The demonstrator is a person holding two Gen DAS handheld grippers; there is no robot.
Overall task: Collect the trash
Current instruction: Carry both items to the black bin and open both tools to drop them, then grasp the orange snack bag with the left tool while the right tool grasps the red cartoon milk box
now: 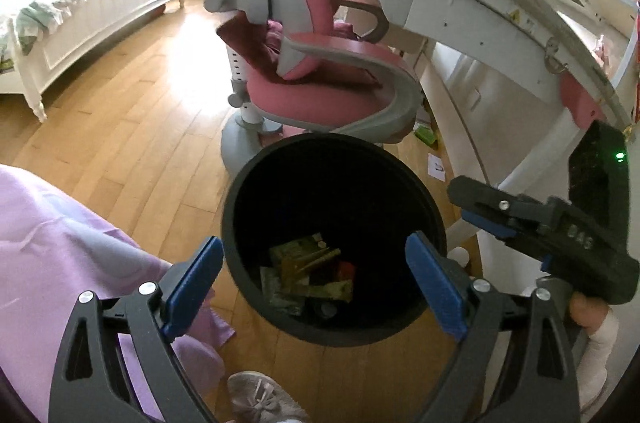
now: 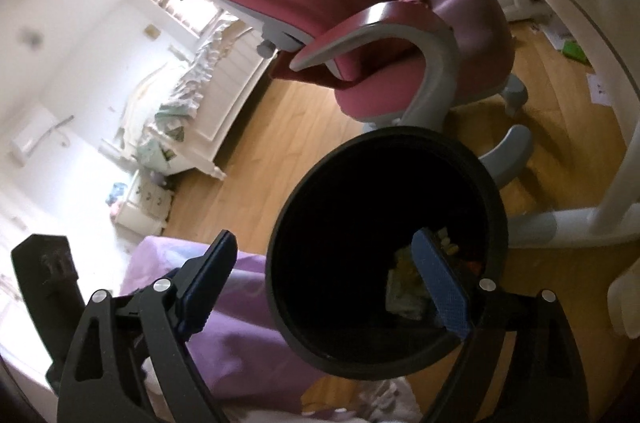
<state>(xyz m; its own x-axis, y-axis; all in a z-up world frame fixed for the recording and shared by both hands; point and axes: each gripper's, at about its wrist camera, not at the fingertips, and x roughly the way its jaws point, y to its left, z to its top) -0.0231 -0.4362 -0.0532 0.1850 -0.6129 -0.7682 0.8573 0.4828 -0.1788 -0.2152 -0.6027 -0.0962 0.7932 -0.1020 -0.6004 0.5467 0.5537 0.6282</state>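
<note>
A round black bin [image 1: 334, 239] stands on the wooden floor [image 1: 132, 127], just in front of a pink chair [image 1: 320, 63] and beside the leg of a white counter [image 1: 500, 15]. At its bottom lies a small heap of trash [image 1: 308, 275]: crumpled yellowish-green wrappers and a bit of something red, the pieces too dark and tangled to tell apart. The inner wall of the bin is deep in shadow. The left claw [image 1: 314, 287] hangs over the bin's mouth with its blue pads spread wide and nothing between them. The right claw [image 2: 324, 283] also hovers above the bin, its fingers wide apart and empty; in its own view the right-hand pad covers part of the trash [image 2: 404, 293]. From the left wrist view the right claw [image 1: 476, 207] shows sideways at the right edge, over the bin's rim, with a green light on its body and the person's hand [image 1: 588, 311] partly cut off below it. A purple cloth [image 1: 60, 263] fills the lower left, touching the bin's side in the right wrist view. A grey shoe [image 1: 260, 399] is cut off at the bottom edge. A white bed [image 1: 80, 23] stands well apart across the floor, and a green scrap [image 1: 426, 135] and a white paper [image 1: 437, 167] lie under the counter.
</note>
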